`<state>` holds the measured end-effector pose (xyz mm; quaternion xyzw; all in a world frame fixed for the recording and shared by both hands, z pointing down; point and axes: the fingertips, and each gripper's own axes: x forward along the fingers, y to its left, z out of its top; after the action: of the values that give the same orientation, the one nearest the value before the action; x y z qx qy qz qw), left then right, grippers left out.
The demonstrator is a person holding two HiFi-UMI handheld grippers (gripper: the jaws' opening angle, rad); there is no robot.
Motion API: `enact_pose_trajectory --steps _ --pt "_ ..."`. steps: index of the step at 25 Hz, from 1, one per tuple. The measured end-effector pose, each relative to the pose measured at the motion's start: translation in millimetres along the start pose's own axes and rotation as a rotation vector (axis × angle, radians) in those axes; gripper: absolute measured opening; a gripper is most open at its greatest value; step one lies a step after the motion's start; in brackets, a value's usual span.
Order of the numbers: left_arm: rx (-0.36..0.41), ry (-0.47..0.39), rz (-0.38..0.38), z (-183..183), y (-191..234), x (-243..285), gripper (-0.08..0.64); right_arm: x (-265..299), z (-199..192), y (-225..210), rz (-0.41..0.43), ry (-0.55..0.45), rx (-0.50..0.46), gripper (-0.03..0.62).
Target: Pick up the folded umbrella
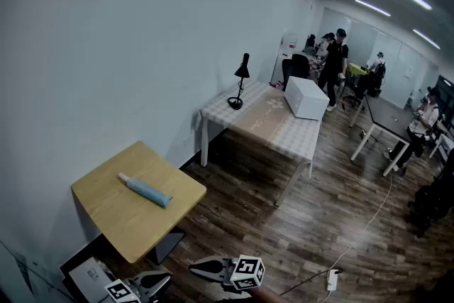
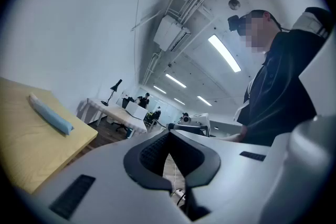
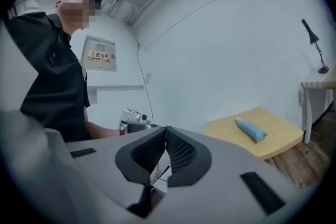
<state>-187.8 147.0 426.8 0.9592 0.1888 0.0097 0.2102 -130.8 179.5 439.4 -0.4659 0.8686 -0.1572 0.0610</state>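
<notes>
Left gripper (image 2: pixel 169 134) sits low in the bottom left of the head view, and in its own view its black ribbed pads (image 2: pixel 149 155) meet at the tips with nothing between them. Right gripper (image 3: pixel 166 129) shows at the bottom centre of the head view, its marker cube towards the right. Its jaws are also pressed together at the tips and hold nothing. Each gripper view has a person in a dark top (image 2: pixel 283 92) behind the jaws, holding the other gripper.

A folded light-blue umbrella (image 1: pixel 145 189) lies flat on a small yellow wooden table (image 1: pixel 120 223) at the lower left of the head view. It lies slantwise near the table's middle, pale handle end to the upper left. It is well apart from both grippers, and neither touches it. In the left gripper view it appears at the left edge, in the right gripper view to the right of centre.

Further back, along the white wall (image 1: pixel 106 46), stands a longer table with a checked cloth (image 1: pixel 262 128). It carries a black desk lamp (image 1: pixel 240 81) at its left end and a white box (image 1: pixel 306 97) at its right. Several people (image 1: pixel 333 64) stand by desks at the upper right, on the dark plank floor (image 1: pixel 284 223).
</notes>
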Motion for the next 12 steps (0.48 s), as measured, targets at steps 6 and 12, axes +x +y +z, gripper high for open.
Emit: enact_pose_trajectory --steps 6,12 --pt "-0.009 -0.021 0.044 6.9 -18.3 14.3 0.011 -15.9 24.6 15.3 0.049 -0.027 -0.047 0.02" --pt "0.017 -0.012 0.082 10.4 -25.4 34.8 0.011 -33.7 16.4 23.2 0.058 -0.033 -0.007 0.02"
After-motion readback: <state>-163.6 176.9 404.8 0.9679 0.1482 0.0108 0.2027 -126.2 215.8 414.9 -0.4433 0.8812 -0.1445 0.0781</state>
